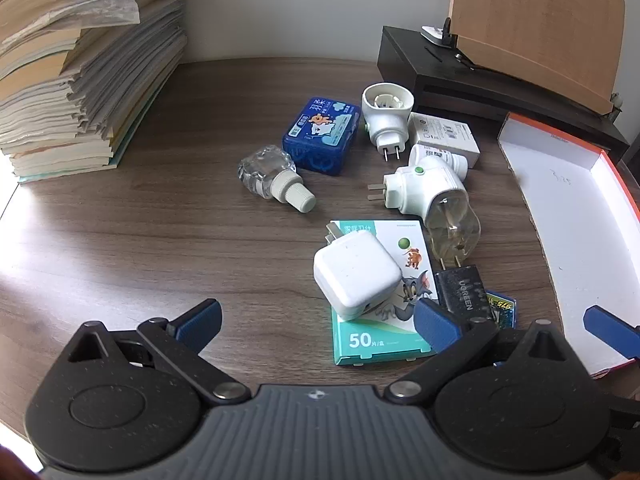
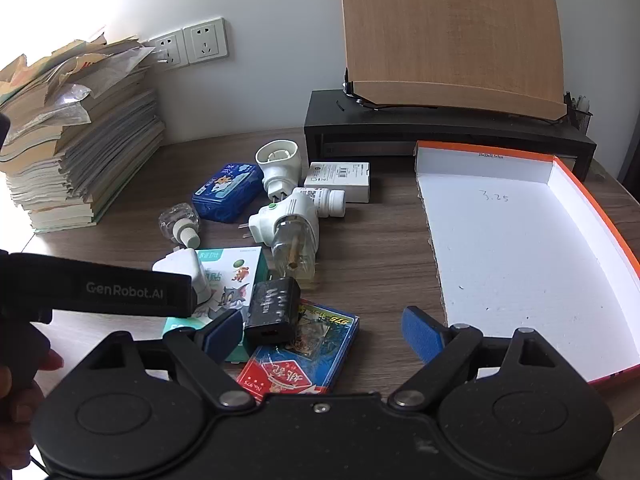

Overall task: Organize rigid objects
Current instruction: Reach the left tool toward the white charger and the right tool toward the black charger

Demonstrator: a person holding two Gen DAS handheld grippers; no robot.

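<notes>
While both grippers hover low over the counter [image 1: 160, 216], the left gripper [image 1: 316, 320] and right gripper [image 2: 324, 330] each have their fingers spread, gripping nothing. A white charger [image 1: 356, 276] lies on a teal box [image 1: 376, 344], beside a black charger [image 2: 274, 310]. An orange-rimmed tray [image 2: 520, 260] sits to the right.

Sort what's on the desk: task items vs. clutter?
Task items: white charger, black charger, blue case, clear bottle, plug-in vaporizers, card pack, orange box.

Clutter: book stack, monitor stand, wall sockets.
</notes>
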